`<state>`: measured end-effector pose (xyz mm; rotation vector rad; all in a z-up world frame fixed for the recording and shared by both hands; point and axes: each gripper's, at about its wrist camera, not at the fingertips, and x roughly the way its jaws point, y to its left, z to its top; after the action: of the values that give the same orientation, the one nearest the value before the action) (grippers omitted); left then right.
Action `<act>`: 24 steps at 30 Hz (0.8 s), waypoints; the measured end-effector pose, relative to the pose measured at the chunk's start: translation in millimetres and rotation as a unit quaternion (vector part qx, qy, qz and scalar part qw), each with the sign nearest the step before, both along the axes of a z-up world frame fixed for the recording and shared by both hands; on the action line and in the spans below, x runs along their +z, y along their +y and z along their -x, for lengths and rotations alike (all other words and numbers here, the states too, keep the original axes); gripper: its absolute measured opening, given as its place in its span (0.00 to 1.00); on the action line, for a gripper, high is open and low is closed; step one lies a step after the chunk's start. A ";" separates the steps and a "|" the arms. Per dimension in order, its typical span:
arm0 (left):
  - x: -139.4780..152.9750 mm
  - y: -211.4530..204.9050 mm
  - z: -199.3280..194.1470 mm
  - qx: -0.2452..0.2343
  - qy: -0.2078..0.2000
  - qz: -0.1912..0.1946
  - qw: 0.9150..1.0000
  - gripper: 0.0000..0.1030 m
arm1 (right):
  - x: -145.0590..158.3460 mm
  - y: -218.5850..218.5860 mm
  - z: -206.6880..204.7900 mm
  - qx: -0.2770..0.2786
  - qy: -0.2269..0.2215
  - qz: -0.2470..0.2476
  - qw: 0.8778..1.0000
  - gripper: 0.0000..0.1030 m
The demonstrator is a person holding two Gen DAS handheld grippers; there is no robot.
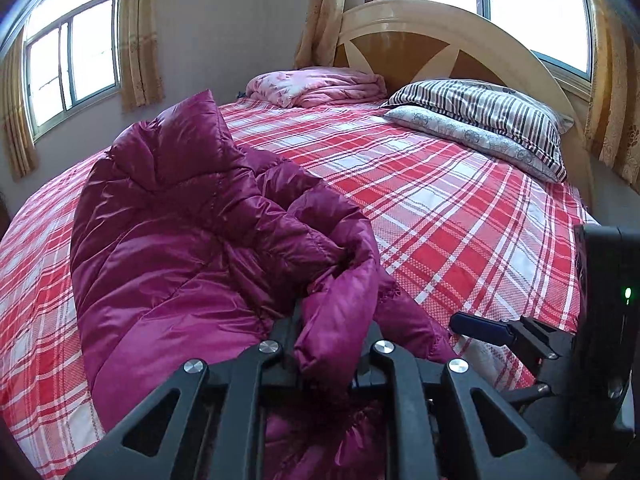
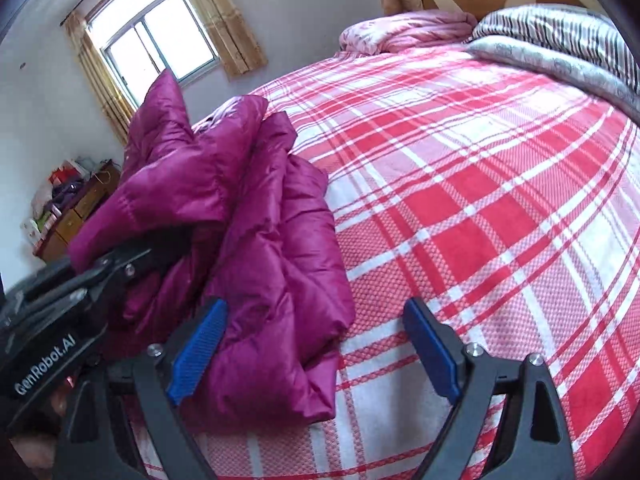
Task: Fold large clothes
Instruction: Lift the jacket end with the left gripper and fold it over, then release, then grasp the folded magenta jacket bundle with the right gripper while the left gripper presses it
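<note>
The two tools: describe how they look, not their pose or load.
Both are black, angular linkage frames with cut-out openings and silver round pivot bolts. The right tool has flat blue textured pads on its fingers. The left tool carries white "GenRobot.AI" lettering on its body in the right wrist view. The right tool's housing shows a green light. No cables visible.

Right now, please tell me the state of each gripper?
Left gripper: closed on a fold of the shiny magenta quilted down jacket.
Right gripper: open, holding nothing.

A home bedroom: plaid-sheeted bed (image 1: 440, 208), pillows (image 1: 492, 116), curtained windows (image 1: 72, 60).
</note>
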<state>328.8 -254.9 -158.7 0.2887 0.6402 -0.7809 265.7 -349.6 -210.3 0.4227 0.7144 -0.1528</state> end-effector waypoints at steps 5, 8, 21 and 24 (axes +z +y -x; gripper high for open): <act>27.2 -1.6 9.7 0.007 -0.030 0.027 0.999 0.32 | -5.0 15.0 4.0 0.008 0.013 0.053 0.998 0.95; 52.4 12.4 17.8 0.023 -0.072 0.068 0.995 0.69 | -6.0 15.7 5.6 0.009 0.014 0.060 0.998 0.96; 5.5 82.3 -72.8 0.159 -0.022 0.046 0.986 0.89 | 20.5 4.4 23.5 -0.041 -0.025 0.033 0.998 0.82; -14.6 76.7 -65.3 0.132 -0.016 0.057 0.989 0.89 | 57.6 8.3 38.6 -0.063 -0.094 0.061 0.992 0.82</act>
<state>394.1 -178.2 -173.2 0.1078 0.5865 -0.5545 227.0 -341.3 -152.7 0.3608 0.4911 -0.2710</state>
